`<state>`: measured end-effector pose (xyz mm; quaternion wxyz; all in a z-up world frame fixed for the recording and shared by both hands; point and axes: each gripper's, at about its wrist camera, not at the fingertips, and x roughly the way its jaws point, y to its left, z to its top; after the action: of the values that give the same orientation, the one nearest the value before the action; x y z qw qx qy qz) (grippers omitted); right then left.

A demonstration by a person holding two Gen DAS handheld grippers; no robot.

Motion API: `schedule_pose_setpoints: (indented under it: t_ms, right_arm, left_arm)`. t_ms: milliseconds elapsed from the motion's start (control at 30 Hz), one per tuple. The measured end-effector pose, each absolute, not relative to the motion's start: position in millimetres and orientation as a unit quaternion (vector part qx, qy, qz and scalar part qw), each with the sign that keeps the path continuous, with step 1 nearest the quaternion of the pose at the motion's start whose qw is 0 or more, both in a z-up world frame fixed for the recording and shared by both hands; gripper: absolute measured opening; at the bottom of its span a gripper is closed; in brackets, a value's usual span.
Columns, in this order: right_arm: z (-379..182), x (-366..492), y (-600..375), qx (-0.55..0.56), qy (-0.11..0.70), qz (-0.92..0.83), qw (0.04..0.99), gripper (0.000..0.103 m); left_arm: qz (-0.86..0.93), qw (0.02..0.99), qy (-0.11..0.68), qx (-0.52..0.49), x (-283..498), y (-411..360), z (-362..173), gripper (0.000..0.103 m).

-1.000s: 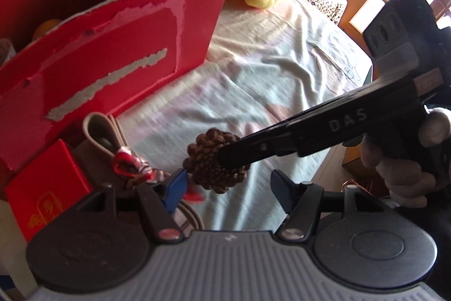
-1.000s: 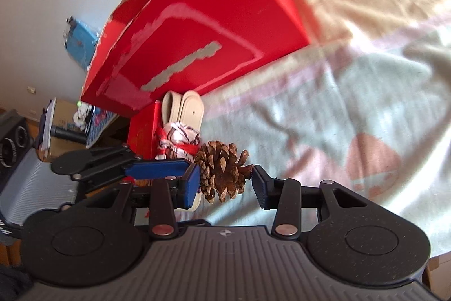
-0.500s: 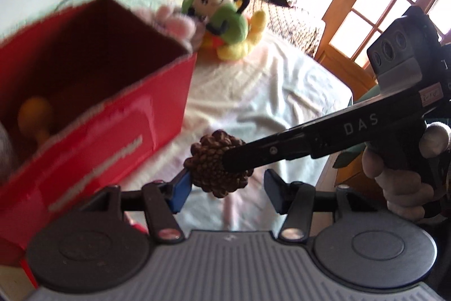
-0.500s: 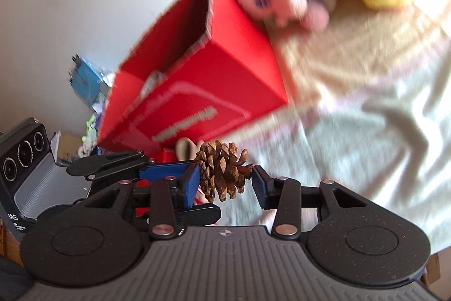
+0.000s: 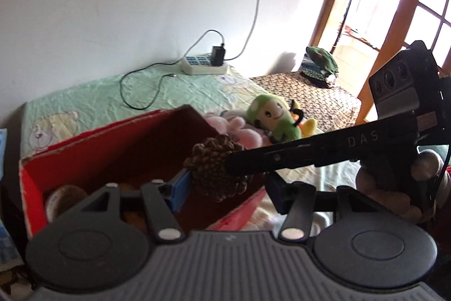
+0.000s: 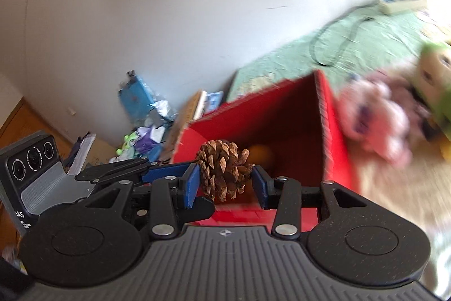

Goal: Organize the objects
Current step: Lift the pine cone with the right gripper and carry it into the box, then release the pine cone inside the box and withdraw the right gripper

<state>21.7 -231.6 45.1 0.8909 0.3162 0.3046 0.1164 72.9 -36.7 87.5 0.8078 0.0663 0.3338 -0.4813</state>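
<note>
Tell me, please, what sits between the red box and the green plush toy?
A pink plush toy lies between the red box and the green plush toy, as the left wrist view shows.

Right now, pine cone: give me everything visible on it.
The pine cone is brown, woody, its scales spread open, intact. It is pinched between the right gripper's blue pads and hangs over the open red cardboard box. In the left wrist view it sits beside the left gripper's blue pad; contact there is unclear.
</note>
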Motion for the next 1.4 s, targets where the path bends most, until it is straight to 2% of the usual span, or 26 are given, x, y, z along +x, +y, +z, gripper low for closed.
schedule_pose_setpoints:
  t_ms: [467,767,1167,1400]
  right_arm:
    - [-25,143,-187,0.368,0.446,0.177,0.796,0.043]
    - [-46,162,-159,0.348,0.511,0.149,0.772,0.043]
    - [-59,163,-170,0.391,0.513,0.157,0.748,0.044]
    - [-53,157,-166,0.360,0.494,0.150,0.777,0.035]
  left_arm:
    - [-0.324,0.832,0.447,0.054,123,8,11,0.057]
    - [-0.301,0.835,0.457,0.055,120,8,8,0.058]
    - [-0.294,0.834,0.466,0.047,126,2,3,0.074]
    - [-0.293,0.829,0.475,0.035,131,2,-3,0.074]
